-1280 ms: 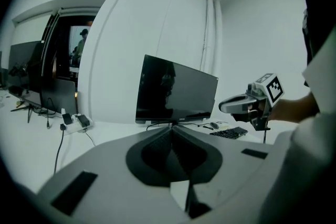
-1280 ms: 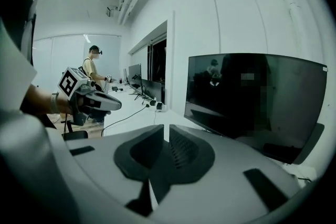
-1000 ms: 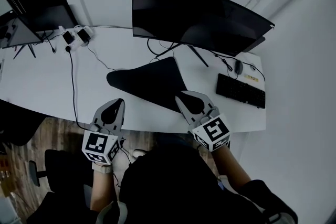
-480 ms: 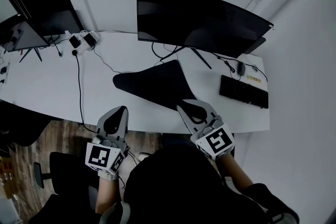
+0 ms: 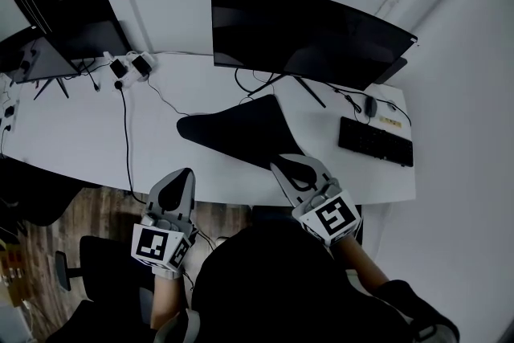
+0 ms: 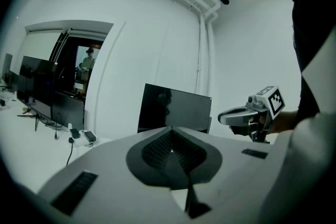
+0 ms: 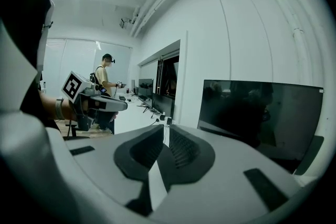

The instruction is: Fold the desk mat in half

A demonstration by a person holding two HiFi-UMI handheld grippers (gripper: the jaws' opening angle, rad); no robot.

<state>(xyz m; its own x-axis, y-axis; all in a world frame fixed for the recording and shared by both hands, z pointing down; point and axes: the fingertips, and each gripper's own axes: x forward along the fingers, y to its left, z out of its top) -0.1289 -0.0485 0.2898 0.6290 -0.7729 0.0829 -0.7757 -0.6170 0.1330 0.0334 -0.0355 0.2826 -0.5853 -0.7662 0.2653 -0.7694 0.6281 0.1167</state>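
Black desk mat (image 5: 241, 132), near corner hidden behind right gripper (image 5: 283, 161)

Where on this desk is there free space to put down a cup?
The widest bare patch of desk lies left of the cable; a narrower one lies between cable and mat. The right end is crowded with the keyboard and mouse.

Desk mat (image 5: 241, 132) mid-surface (image 5: 80, 140), monitor (image 5: 305, 32) behind it, keyboard (image 5: 375, 142) at its right, mouse (image 5: 369, 104) behind keyboard, power strip (image 5: 128, 64) back left.
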